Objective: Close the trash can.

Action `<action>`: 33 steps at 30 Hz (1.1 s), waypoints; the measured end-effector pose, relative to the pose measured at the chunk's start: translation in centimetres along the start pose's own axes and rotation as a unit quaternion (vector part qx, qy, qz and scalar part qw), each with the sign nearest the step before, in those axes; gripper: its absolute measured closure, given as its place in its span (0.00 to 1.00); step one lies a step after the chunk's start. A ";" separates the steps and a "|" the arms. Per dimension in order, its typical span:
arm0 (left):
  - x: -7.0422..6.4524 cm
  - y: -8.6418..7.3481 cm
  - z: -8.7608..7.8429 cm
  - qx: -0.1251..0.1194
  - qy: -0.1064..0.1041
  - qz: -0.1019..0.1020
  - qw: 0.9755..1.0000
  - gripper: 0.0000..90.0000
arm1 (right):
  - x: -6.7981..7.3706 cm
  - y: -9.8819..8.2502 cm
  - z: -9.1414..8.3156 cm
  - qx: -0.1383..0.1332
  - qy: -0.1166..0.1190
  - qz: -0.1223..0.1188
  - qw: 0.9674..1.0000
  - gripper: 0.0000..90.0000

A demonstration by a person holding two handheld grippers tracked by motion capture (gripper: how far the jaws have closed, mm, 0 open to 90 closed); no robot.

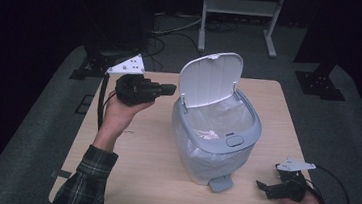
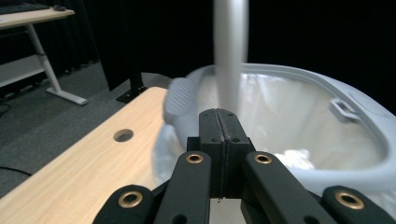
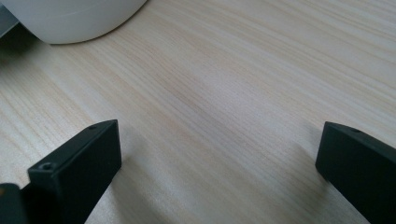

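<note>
Bin: a small pale grey plastic waste bin (image 1: 215, 140) with a rounded body stands near the middle of the light wooden desk (image 1: 153, 164).
Lid: the white hinged lid (image 1: 210, 79) stands upright at the far side of the bin, fully open.
Liner: a thin clear plastic bag (image 1: 218, 115) lines the inside, and something white and crumpled (image 1: 209, 133) lies in it.
Front parts: a grey push button (image 1: 234, 141) sits on the near rim, and a grey foot pedal (image 1: 221, 182) sticks out at the base.
Writing: I can read no brand or label on the bin.
Left gripper: the black left gripper (image 1: 170, 88) is held up in the hand, left of the bin and pointing at the lid; its jaws are pressed together with nothing between them.
Right gripper: the black right gripper (image 1: 266, 187) is low at the near right corner of the desk, jaws wide apart and empty.
Left gripper view: here I see the lid edge-on as a blurred grey strip (image 2: 230, 51), and a round cable hole (image 2: 123, 135) in the desk.
Right gripper view: bare wood grain between the jaws, and the curved base of the bin (image 3: 70, 18) at the top left.
</note>
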State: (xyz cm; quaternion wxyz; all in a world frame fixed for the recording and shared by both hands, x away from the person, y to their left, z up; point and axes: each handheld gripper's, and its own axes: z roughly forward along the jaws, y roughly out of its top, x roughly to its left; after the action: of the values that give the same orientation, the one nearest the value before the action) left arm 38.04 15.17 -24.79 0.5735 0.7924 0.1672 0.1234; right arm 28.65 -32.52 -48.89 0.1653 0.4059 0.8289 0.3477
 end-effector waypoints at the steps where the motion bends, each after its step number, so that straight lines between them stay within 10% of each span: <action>1: 0.3 0.2 0.1 -0.003 0.004 0.000 1.000 1.00 | 0.0 0.0 0.0 0.000 0.000 0.000 1.000 0.00; 13: 1.9 2.6 1.9 -0.030 0.005 -0.002 1.000 1.00 | 0.0 0.0 0.0 0.000 0.000 0.000 1.000 0.00; 33: -0.8 3.8 3.0 -0.042 -0.055 0.013 0.998 0.99 | 0.0 0.0 0.0 0.000 0.000 0.000 1.000 0.00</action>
State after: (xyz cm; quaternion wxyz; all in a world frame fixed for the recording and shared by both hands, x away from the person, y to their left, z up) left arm 38.94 11.19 -22.05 0.6129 0.7754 0.1197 0.0939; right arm 28.65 -32.53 -48.89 0.1655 0.4057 0.8289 0.3477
